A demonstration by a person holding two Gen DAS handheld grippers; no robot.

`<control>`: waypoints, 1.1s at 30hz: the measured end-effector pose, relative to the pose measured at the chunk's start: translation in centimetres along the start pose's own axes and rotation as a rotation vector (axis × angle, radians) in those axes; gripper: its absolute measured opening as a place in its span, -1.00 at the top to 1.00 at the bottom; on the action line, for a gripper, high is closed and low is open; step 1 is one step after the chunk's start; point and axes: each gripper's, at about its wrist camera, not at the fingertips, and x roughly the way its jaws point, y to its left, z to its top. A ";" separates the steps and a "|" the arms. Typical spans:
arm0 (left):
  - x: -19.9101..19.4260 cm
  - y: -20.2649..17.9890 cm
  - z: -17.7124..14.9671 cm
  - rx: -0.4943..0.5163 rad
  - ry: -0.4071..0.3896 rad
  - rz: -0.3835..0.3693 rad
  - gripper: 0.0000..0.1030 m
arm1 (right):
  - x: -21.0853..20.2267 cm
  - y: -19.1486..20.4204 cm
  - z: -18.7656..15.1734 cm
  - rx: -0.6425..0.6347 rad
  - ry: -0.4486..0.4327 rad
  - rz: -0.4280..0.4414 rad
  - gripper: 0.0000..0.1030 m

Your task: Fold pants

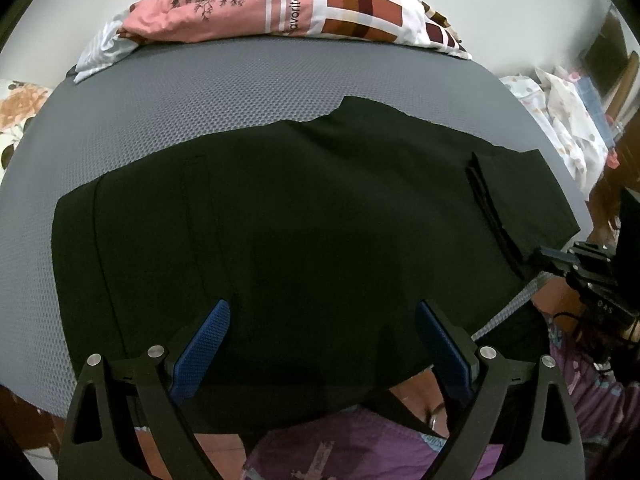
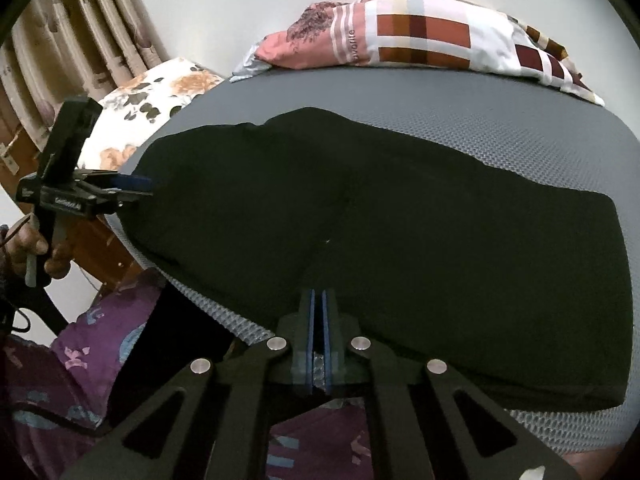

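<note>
A: At the near edge of the bed (image 1: 120,112), what are the tongs doing?

B: The left tongs (image 1: 322,336) stand wide, blue pads apart, hovering over the near part of the black pants (image 1: 304,208) with nothing between them. The right tongs (image 2: 319,320) have their blue pads pressed together; their tips sit at the near hem of the pants (image 2: 400,220), but whether they pinch any cloth I cannot tell.

A: And who holds them?

B: A person in purple patterned clothing (image 2: 80,360); a hand (image 2: 30,246) grips the handle of the left tool in the right wrist view.

A: Where do the pants lie?

B: Spread flat across the grey mesh bed cover, filling most of its near half, with one end reaching the bed's edge by the right tongs (image 1: 556,258).

A: Beyond them?

B: A bare band of grey cover, then a pink, white and brown checked pillow (image 1: 280,4) against the pale wall (image 1: 500,12). A floral cushion (image 2: 152,104) sits off the bed's left side, near the curtains (image 2: 80,40).
</note>
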 end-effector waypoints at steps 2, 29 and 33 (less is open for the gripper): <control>0.0 0.0 0.0 0.001 0.000 0.001 -0.81 | -0.1 0.5 0.0 -0.035 0.001 -0.021 0.84; 0.6 0.6 -0.1 -0.048 0.039 -0.014 -0.81 | 1.2 0.8 1.1 -0.161 0.081 -0.047 0.88; 0.7 0.8 -0.1 -0.062 0.048 -0.017 -0.82 | 0.7 -0.7 1.5 -0.066 0.061 0.010 0.92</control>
